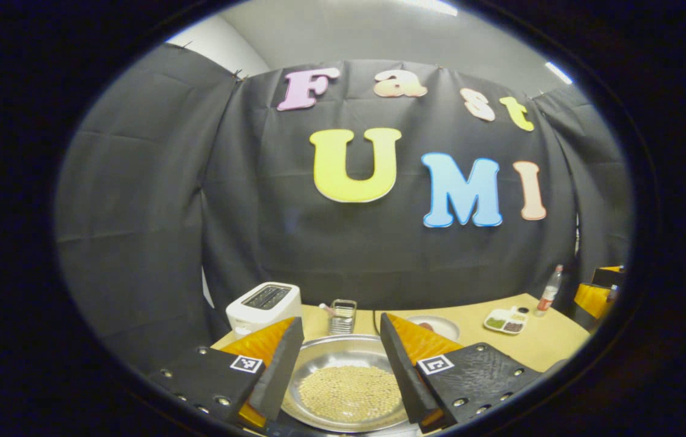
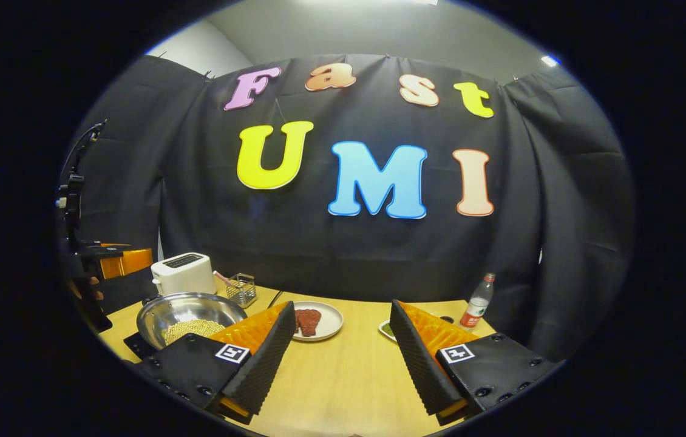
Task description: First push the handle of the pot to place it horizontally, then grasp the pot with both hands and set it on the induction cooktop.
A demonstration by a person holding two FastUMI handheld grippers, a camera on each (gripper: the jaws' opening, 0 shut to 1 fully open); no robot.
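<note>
Steel pot (image 1: 343,382) of pale grains dead ahead at 12 o'clock of left tool (image 1: 338,370), fingers apart, straddling the rim. From right tool (image 2: 343,352), fingers apart over bare tabletop (image 2: 349,376), pot (image 2: 188,315) at 10 o'clock. Handle not discernible. Left nearer.
</note>
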